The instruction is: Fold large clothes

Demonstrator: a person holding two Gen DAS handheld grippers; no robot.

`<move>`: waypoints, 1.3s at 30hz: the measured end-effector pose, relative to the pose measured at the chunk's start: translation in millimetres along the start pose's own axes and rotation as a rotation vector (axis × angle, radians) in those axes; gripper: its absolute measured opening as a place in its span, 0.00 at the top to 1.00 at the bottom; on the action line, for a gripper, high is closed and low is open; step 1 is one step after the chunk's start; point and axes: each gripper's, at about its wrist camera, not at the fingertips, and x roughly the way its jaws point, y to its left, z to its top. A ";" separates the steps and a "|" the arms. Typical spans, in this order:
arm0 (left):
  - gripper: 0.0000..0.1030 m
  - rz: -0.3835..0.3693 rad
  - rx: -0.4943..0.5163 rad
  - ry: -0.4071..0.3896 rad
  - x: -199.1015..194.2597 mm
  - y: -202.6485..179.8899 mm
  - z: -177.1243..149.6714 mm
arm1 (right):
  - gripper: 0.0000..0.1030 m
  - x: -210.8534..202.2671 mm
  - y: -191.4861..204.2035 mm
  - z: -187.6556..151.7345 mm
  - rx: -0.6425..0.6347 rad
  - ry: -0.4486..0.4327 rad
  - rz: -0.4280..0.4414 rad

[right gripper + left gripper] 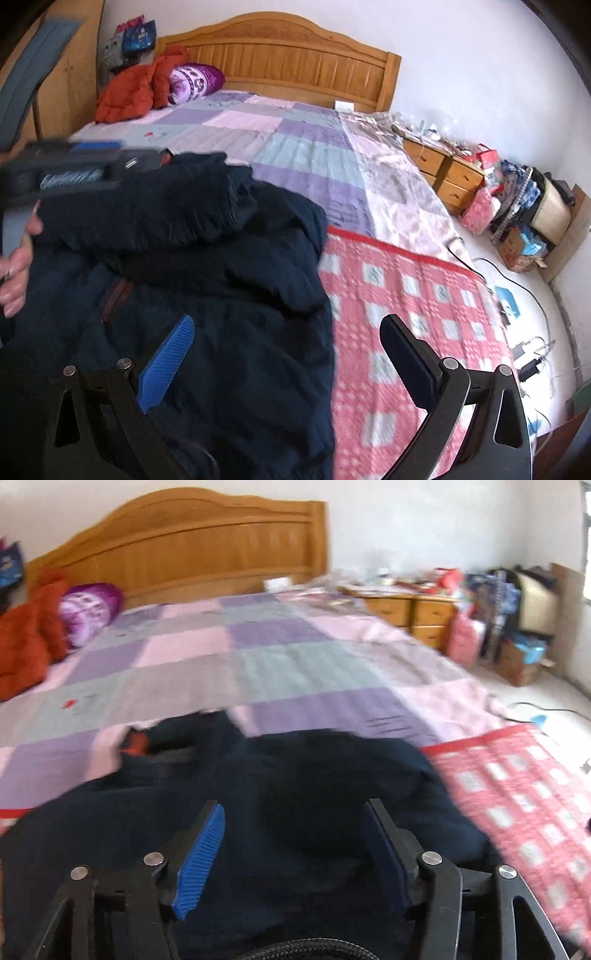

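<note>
Blue-padded fingers [201,860] of the left gripper [295,812] stand spread wide, holding nothing, with the dark navy garment [258,794] bunched directly beneath and ahead of them on the bed [258,664]. Likewise spread and empty, the right gripper [288,332] straddles the garment's right edge beside a red checked blanket [406,302].

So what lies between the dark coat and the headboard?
Only bare patchwork quilt between the dark coat and the headboard; the red jacket and purple pillow sit left. Both views show it.
</note>
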 end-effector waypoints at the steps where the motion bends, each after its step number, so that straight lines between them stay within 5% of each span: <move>1: 0.36 0.038 -0.009 0.012 3.8 15.6 0.5 | 0.00 4.6 2.0 9.2 0.006 -0.005 0.007; 9: 0.36 0.202 -0.074 0.131 28.1 117.0 -14.1 | 0.00 92.1 20.1 100.9 0.077 0.044 0.069; 15: 0.36 0.237 -0.078 0.187 39.2 150.3 -37.2 | 0.02 158.0 33.2 110.3 0.095 0.207 0.125; 16: 0.36 0.241 -0.084 0.202 43.6 154.9 -40.7 | 0.08 162.2 35.6 105.6 0.098 0.219 0.163; 17: 0.36 0.248 -0.093 0.217 48.3 159.7 -44.6 | 0.36 164.6 42.1 103.9 0.083 0.222 0.200; 18: 0.36 0.252 -0.107 0.230 52.2 164.6 -48.4 | 0.47 162.9 50.1 102.0 0.051 0.211 0.198; 21: 0.36 0.254 -0.139 0.237 53.6 175.2 -57.2 | 0.72 141.3 60.7 94.7 -0.004 0.133 0.170; 23: 0.36 0.250 -0.143 0.236 53.1 177.6 -60.2 | 0.74 123.0 52.2 87.8 0.040 0.096 0.190; 31: 0.36 0.235 -0.129 0.232 59.7 171.4 -54.1 | 0.73 115.8 39.4 63.4 0.028 0.136 0.114; 34: 0.36 0.219 -0.135 0.198 55.3 169.1 -44.6 | 0.63 82.3 51.8 75.4 -0.039 -0.001 -0.058; 35: 0.36 0.212 -0.136 0.187 54.8 168.0 -40.3 | 0.51 71.5 57.0 79.8 -0.049 -0.054 -0.090; 36: 0.36 0.210 -0.137 0.182 56.2 166.8 -36.3 | 0.33 62.1 64.1 86.4 -0.053 -0.109 -0.096; 39: 0.36 0.221 -0.153 0.185 66.3 165.6 -28.9 | 0.22 60.4 98.6 109.8 -0.082 -0.162 0.027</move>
